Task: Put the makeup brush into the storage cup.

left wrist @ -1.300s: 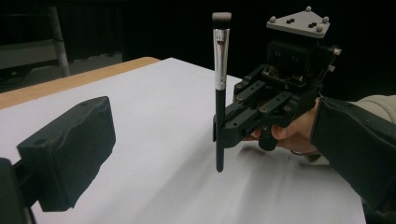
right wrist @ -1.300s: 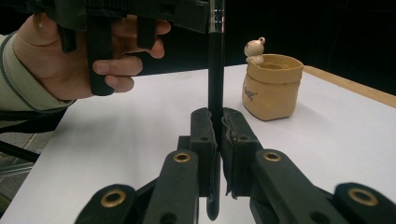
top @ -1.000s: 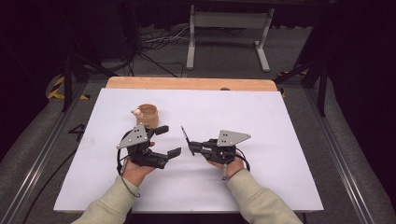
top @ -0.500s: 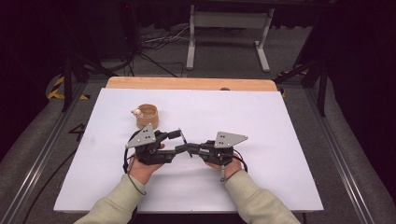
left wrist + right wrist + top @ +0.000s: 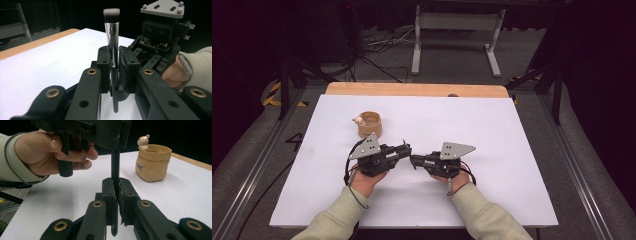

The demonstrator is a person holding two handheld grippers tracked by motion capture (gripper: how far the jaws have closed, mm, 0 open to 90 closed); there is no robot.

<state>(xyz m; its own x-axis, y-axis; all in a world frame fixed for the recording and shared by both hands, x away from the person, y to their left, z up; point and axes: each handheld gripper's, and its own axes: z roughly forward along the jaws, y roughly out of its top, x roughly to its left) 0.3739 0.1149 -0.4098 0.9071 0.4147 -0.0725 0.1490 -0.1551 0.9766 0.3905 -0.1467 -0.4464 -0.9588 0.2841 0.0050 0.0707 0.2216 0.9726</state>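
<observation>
Gripping: both grippers clamp one makeup brush (image 5: 112, 42) at the same moment, above the near middle of the white table (image 5: 512, 150).
Left gripper (image 5: 406, 148): its jaws are closed on the brush's shiny metal ferrule and dark handle; in the left gripper view the brush stands upright between them, its white-tipped bristles up.
Right gripper (image 5: 414, 161): its jaws are closed on the thin black handle, which in the right gripper view rises between them.
Meeting point: the two jaw tips come together in the high view, nose to nose.
Hands: left hand (image 5: 364, 181) and right hand (image 5: 456, 179) each hold a gripper body, sleeves coming in from the near edge.
Pot: a tan bag-shaped pot (image 5: 370, 124) with a small bear figure (image 5: 143, 142) on its rim sits on the table beyond the left gripper, apart from it.
</observation>
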